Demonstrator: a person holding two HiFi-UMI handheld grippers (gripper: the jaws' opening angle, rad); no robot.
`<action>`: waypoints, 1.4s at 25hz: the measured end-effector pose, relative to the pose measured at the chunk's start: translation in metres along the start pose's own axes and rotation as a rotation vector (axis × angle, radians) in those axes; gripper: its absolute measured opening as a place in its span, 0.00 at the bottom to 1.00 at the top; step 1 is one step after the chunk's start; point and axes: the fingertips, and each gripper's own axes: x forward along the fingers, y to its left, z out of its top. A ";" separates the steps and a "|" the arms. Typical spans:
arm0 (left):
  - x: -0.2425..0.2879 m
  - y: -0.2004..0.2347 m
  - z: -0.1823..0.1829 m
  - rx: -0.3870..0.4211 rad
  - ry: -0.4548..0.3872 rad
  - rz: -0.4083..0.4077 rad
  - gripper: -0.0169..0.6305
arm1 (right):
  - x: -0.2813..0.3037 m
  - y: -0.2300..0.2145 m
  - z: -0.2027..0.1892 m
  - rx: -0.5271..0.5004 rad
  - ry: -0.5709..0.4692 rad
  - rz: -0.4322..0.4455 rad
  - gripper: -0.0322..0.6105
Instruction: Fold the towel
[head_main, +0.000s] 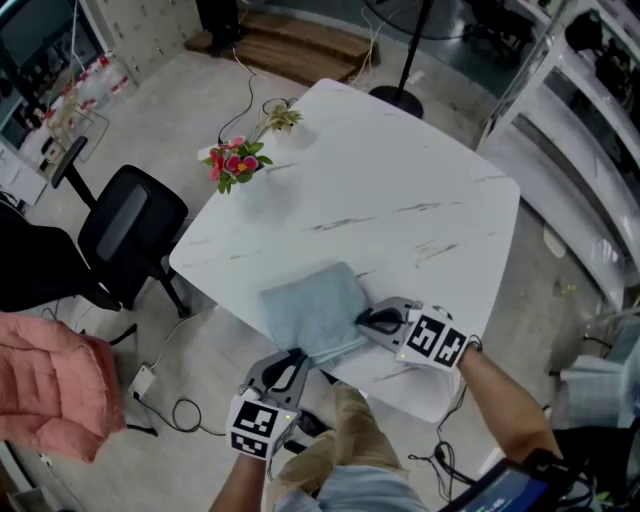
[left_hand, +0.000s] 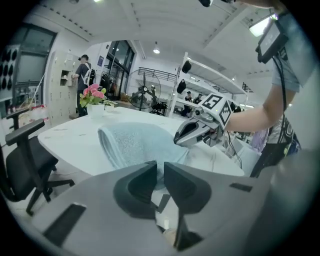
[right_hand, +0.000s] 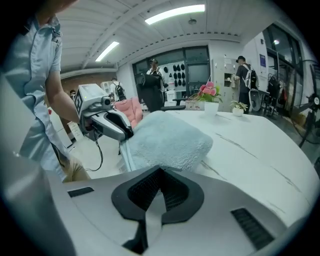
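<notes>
Risk mostly at the 6 o'clock rim of the table (head_main: 400, 190), home of the folded pale-blue towel (head_main: 312, 308), with its near corner at or just over the edge. Left gripper (head_main: 298, 358) at the towel's 6 o'clock corner, jaws a narrow slit apart, seemingly pinching cloth there. Right gripper (head_main: 362, 321) at the towel's 3 o'clock edge, jaws fully together; impossible to tell whether biting a thin layer or nothing. Could drag the whole bundle off the rim with any pull toward 6 o'clock. Could lift a single layer and undo the fold, given so shallow a bite. Might skew the next fold through uneven pulls from the two sides. No threat to the flowers (head_main: 233, 163) at 11 o'clock, well apart.
</notes>
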 end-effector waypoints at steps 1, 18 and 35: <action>-0.007 0.001 0.007 -0.034 -0.027 0.009 0.10 | -0.008 -0.002 0.005 0.017 -0.025 -0.012 0.07; -0.235 0.001 0.295 0.157 -0.735 0.418 0.18 | -0.195 0.025 0.288 0.021 -0.714 -0.574 0.07; -0.260 -0.002 0.306 0.216 -0.764 0.555 0.05 | -0.194 0.053 0.323 -0.126 -0.777 -0.640 0.07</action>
